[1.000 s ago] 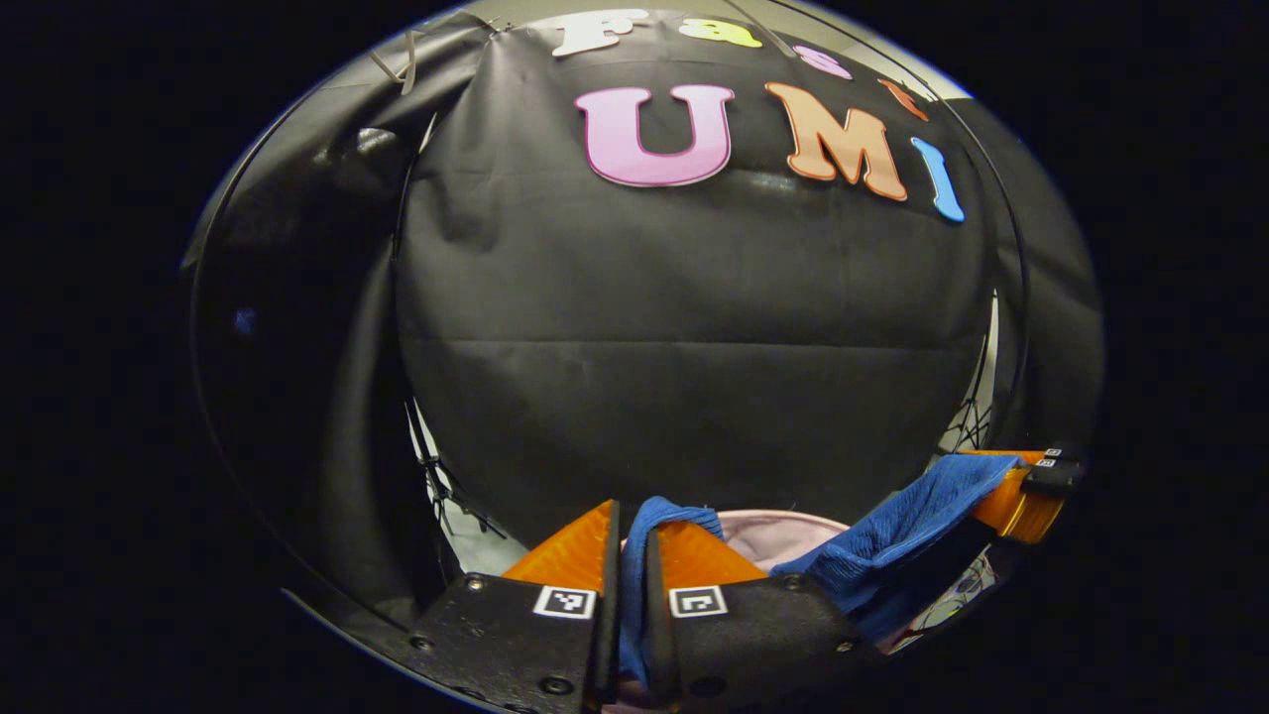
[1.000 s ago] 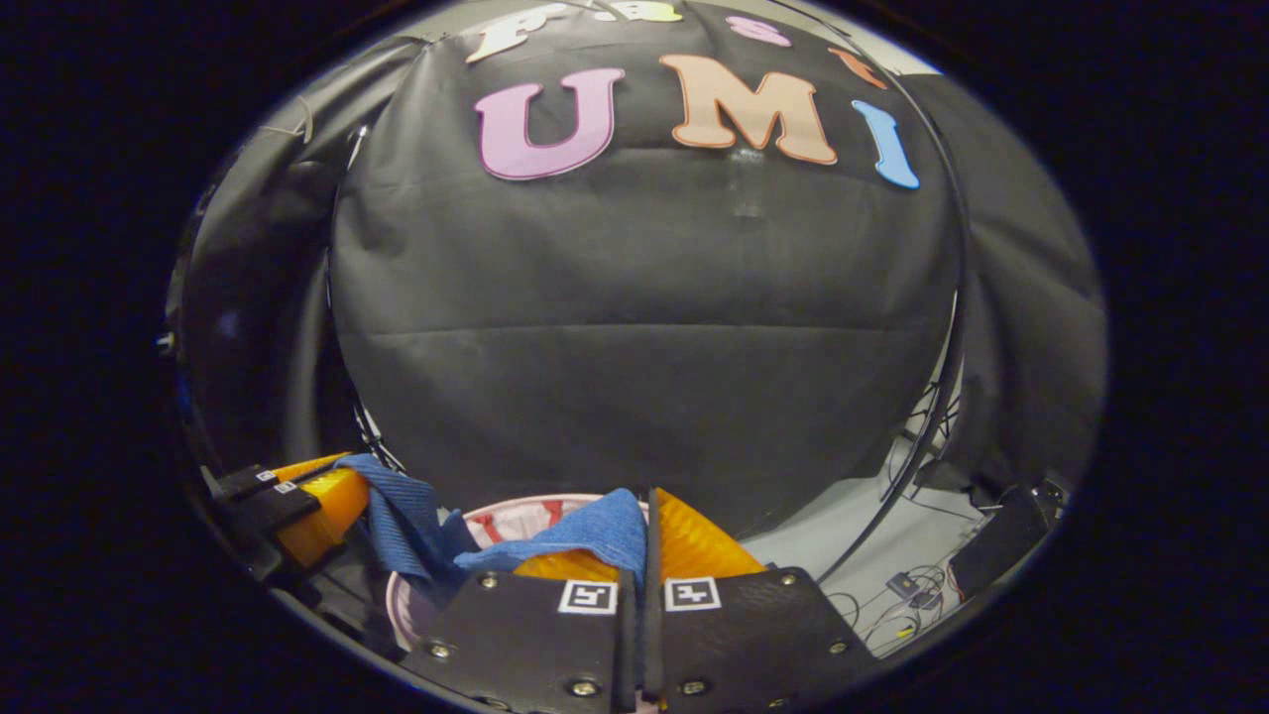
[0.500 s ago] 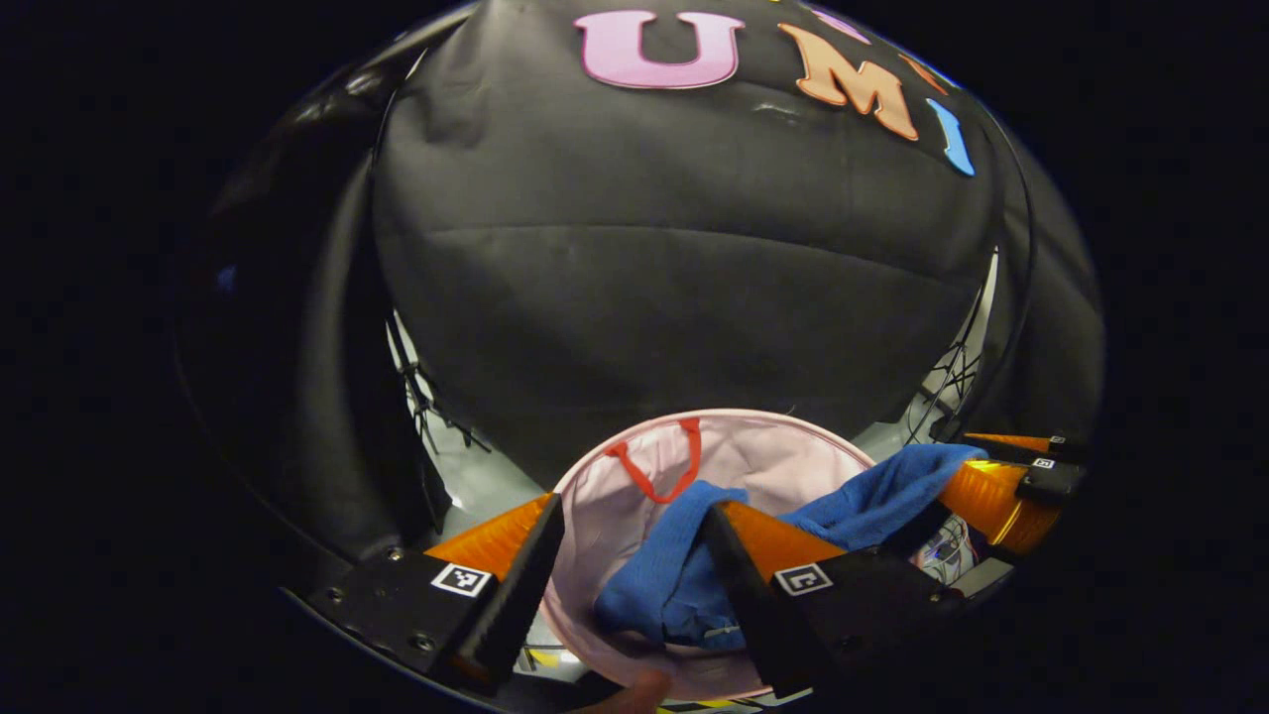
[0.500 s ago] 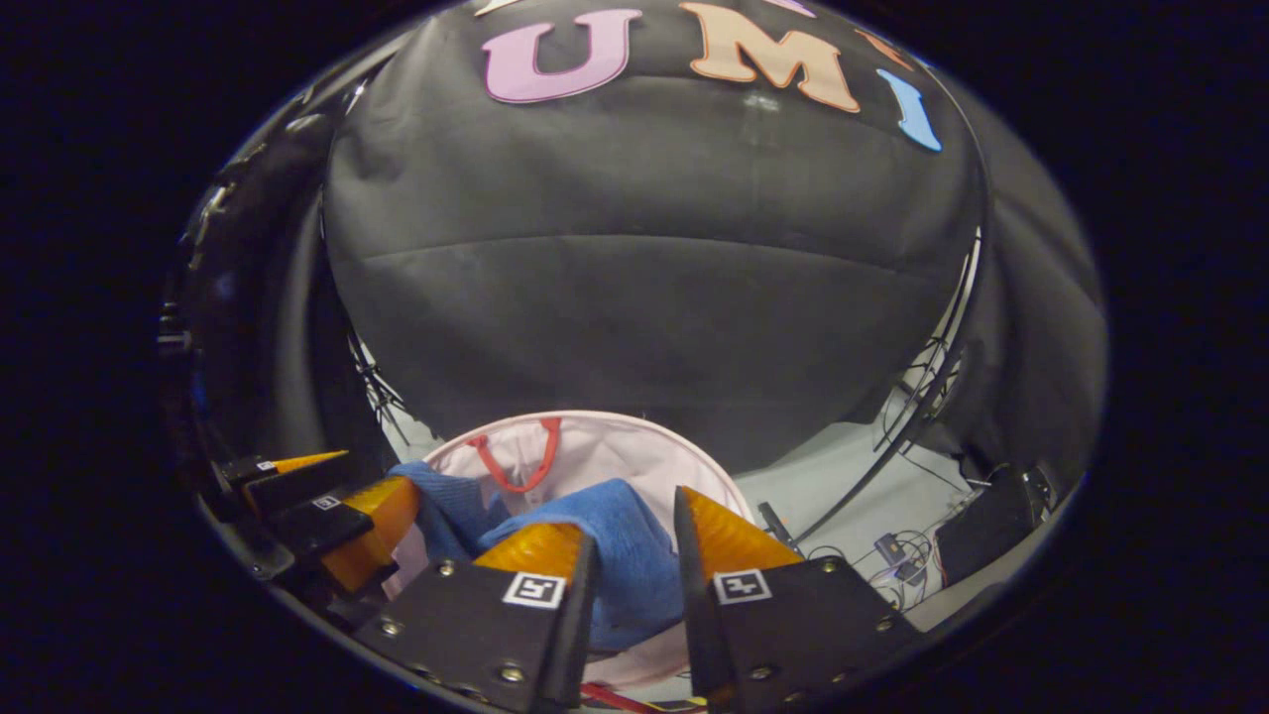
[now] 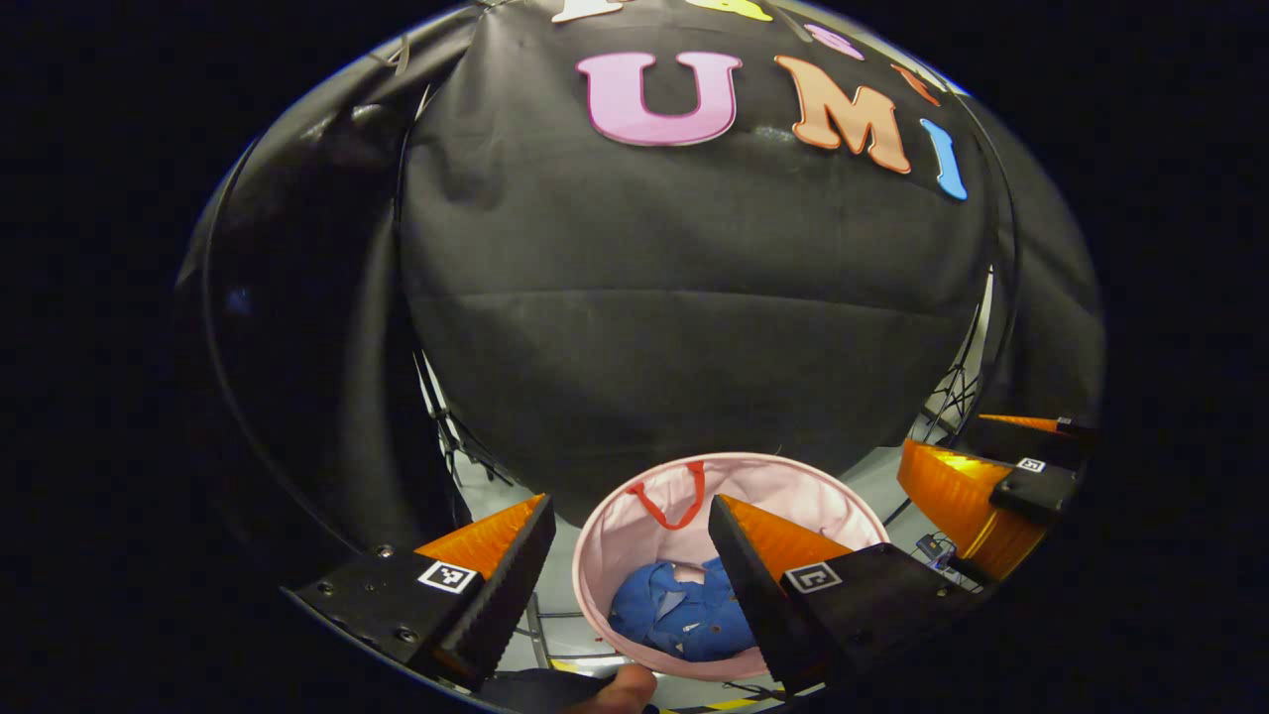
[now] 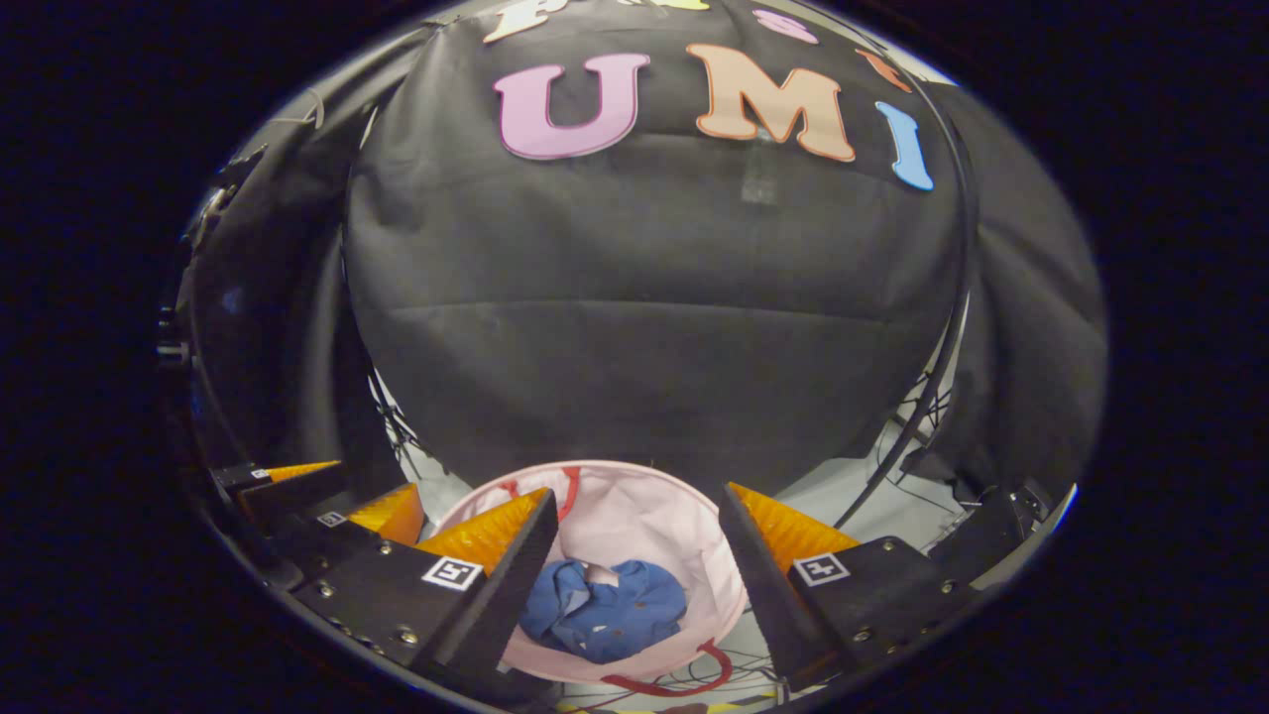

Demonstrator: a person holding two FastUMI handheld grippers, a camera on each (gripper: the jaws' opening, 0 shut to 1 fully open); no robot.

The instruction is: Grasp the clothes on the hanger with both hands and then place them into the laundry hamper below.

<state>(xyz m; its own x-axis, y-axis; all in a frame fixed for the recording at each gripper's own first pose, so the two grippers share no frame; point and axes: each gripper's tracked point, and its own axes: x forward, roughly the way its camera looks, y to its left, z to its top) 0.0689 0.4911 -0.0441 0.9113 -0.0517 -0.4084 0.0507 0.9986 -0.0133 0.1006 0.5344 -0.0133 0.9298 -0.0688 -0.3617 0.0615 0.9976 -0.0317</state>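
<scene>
One blue garment [image 5: 682, 620], lying crumpled at the bottom of one pink hamper [image 5: 634, 531] with red handles. Two grippers hovering above it: left gripper [image 5: 628, 565] with jaws spread wide and empty, right gripper [image 6: 634, 560] likewise released. Differing from half a second ago: cloth no longer draping over the fingers, now sitting inside the hamper, apart from both grippers.

The pale floor [image 6: 872, 516] is holding a round pink laundry hamper [image 6: 634, 506] that is standing right by the black wall. Some thin black cables [image 6: 907, 436] are lying on it too.
</scene>
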